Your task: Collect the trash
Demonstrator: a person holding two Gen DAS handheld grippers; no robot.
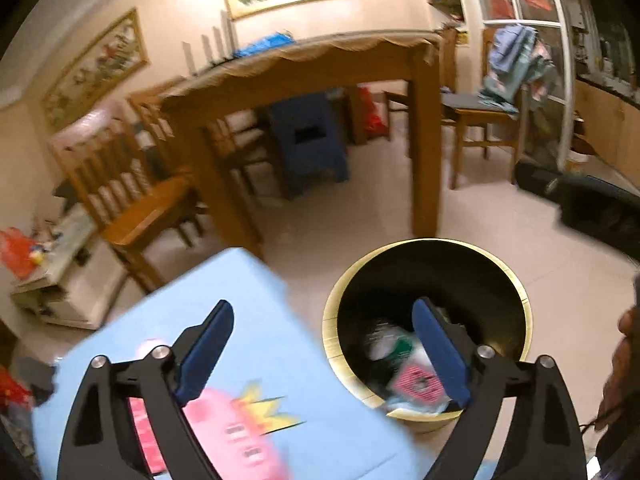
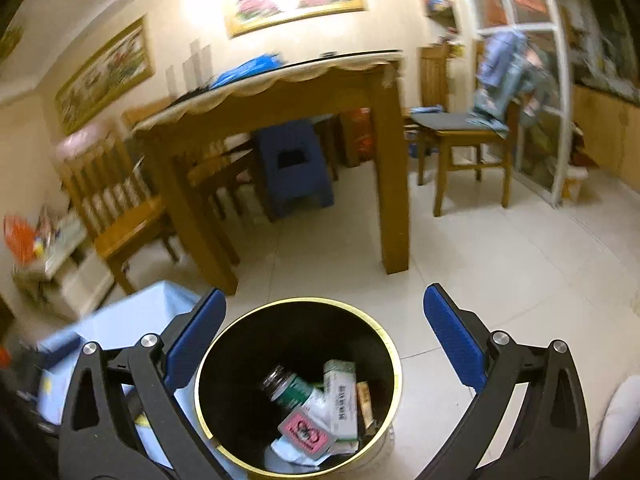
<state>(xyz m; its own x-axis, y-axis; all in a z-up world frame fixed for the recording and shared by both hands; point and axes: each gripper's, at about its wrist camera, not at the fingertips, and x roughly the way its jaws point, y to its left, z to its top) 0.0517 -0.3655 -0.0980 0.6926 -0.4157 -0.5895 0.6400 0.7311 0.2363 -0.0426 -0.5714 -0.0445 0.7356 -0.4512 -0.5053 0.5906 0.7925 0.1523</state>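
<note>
A round black trash bin with a yellow rim (image 1: 332,312) stands on the tiled floor; it also shows in the right wrist view (image 2: 396,364). Inside lie a pink packet (image 2: 306,434), a green-and-white box (image 2: 342,396), a green bottle (image 2: 288,386) and white paper. My left gripper (image 1: 322,330) is open and empty, above the edge between the bin and a light blue table (image 1: 256,320). My right gripper (image 2: 324,316) is open and empty, right above the bin's mouth.
The blue table carries a pink and yellow printed item (image 1: 236,428). A wooden dining table (image 2: 280,92) with chairs (image 2: 468,136) and a blue stool (image 2: 296,168) stands behind the bin. A low cabinet (image 1: 68,280) with clutter is at the left.
</note>
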